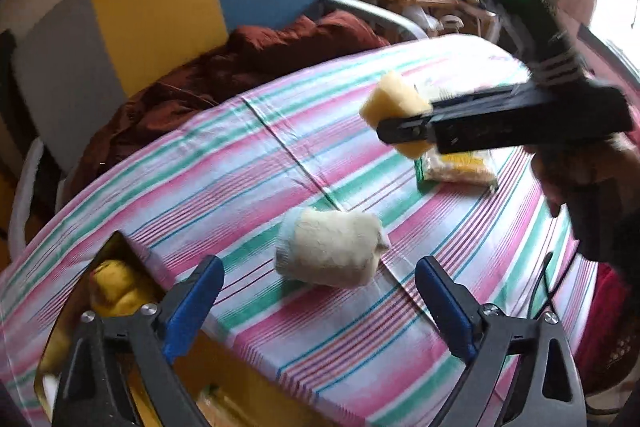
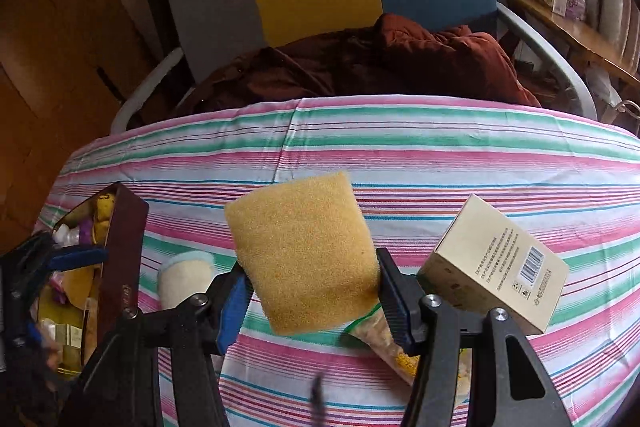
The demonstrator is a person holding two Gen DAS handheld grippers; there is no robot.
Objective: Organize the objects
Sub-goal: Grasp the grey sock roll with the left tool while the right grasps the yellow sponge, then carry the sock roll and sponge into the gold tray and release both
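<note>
One yellow sponge (image 2: 304, 251), light, soft and compressible, hangs above the striped worktop (image 2: 440, 163) pinched across its lower flanks by the right tongs (image 2: 314, 291), while the left tongs (image 1: 320, 291) gape empty, so a mid-body grip should hold.

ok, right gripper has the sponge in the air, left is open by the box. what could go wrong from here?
1. The right gripper pinches the yellow sponge only at its lower end; soft foam could slip or twist out on the way.
2. The storage box already looks crowded, so the sponge may not seat.
3. The open left gripper sits near the cream roll and could knock it rolling.
</note>
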